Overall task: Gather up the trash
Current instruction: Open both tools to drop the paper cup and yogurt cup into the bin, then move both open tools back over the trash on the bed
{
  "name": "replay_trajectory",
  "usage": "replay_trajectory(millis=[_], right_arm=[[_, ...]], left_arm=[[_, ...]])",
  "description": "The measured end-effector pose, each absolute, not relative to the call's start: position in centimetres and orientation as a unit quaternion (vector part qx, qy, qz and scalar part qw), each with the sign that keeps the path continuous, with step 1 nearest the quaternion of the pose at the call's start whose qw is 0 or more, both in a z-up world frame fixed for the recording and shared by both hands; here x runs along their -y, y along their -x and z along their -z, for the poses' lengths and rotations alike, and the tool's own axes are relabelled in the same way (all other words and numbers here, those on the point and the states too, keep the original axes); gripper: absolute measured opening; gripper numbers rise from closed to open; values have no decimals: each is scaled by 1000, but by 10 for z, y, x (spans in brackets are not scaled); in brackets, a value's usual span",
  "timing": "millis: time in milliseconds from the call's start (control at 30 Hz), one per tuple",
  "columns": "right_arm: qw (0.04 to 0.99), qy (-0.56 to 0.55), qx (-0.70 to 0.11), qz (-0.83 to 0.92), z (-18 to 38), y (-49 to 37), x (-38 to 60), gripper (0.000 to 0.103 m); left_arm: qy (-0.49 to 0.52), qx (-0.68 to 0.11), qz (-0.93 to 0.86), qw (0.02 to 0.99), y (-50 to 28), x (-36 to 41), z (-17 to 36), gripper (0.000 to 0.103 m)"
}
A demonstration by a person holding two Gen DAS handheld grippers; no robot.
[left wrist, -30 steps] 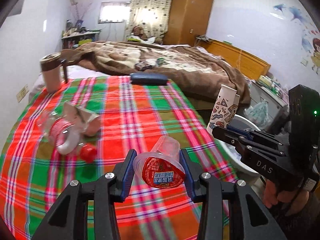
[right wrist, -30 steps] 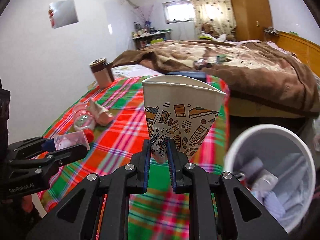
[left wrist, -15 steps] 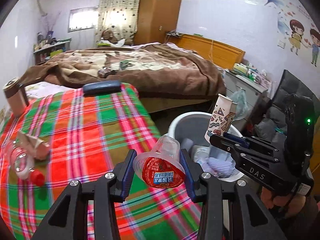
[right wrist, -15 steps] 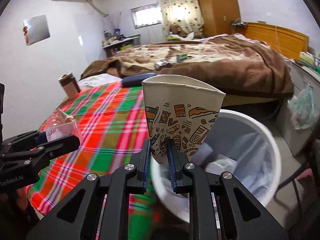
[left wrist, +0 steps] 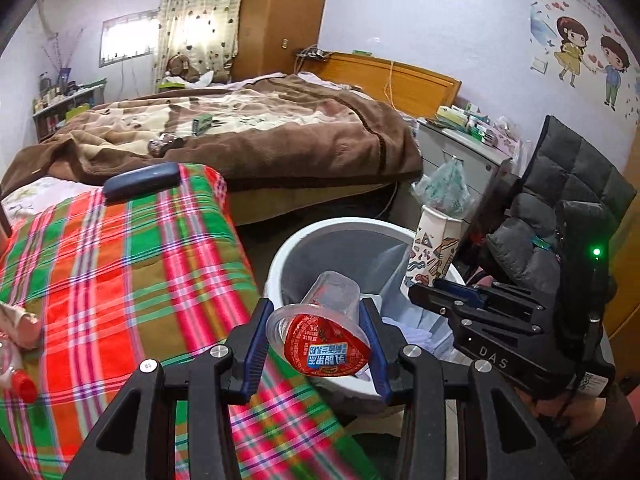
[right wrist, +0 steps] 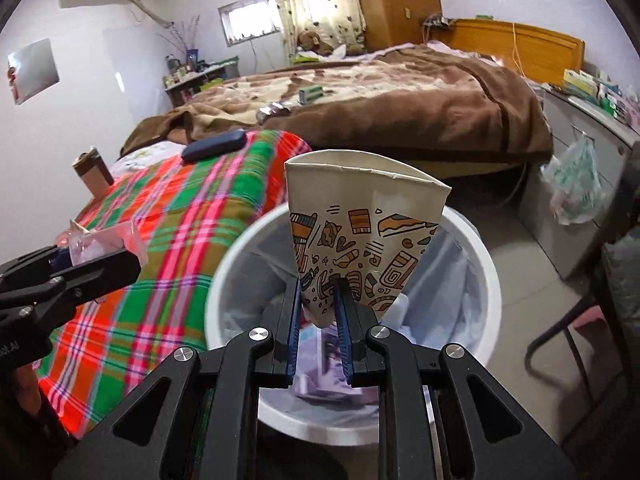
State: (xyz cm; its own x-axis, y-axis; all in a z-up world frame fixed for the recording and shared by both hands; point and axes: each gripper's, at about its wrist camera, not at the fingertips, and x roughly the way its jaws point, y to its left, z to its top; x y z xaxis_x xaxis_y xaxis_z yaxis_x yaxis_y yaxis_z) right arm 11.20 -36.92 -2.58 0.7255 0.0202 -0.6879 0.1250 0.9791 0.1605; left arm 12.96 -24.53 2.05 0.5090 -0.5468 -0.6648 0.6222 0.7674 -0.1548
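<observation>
Two catches, both over the white round plastic bin (right wrist: pixel 486 280)! My left gripper (left wrist: pixel 316 344) pinches a clear plastic jelly cup with a red foil lid (left wrist: pixel 324 340) at the bin's near-left rim, beside the plaid blanket (left wrist: pixel 120 264). My right gripper (right wrist: pixel 318 320) clamps the squashed illustrated paper cup (right wrist: pixel 360 240) above the trash inside.

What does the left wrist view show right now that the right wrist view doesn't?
Only the left wrist view shows the cartoon couple wall sticker, the red-capped bottle on the plaid blanket, and the jelly cup's red lid.

Only the right wrist view shows the brown can near the wall and the trash lying at the bottom of the bin.

Both show the bin, the plaid blanket, the brown bedspread, the crushed paper cup in the right hand-held gripper, and the jelly cup in the left hand-held gripper.
</observation>
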Motion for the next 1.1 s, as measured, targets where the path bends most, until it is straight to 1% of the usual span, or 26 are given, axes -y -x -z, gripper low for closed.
replay_trajectory(millis=[200,433,533,567,600,733,1100], right_arm=[[914,-103,-389,40,36,-110,382,17],[905,-101,-410,52,42,-111,387,18],[905,-103,-410,53,43,-109,389,18],[906,-101,-407,54,41,-107,388,18],[907,-99,-405,55,41,-107,387,18],[911,-100,-396,58,38,-101,386,19],[916,-106,-383,60,32,-98,379,26]], left_arm=[[-58,-383,341,856,-138,265,-4,44],[-56,-394,340,852,-139,269,3,44],[-60,-395,335,853,-138,269,2,51],[-61,-393,336,854,-137,269,1,57],[-61,-392,337,854,-137,268,1,59],[-59,-389,332,857,-134,264,-3,59],[-47,-379,319,868,-128,240,-14,59]])
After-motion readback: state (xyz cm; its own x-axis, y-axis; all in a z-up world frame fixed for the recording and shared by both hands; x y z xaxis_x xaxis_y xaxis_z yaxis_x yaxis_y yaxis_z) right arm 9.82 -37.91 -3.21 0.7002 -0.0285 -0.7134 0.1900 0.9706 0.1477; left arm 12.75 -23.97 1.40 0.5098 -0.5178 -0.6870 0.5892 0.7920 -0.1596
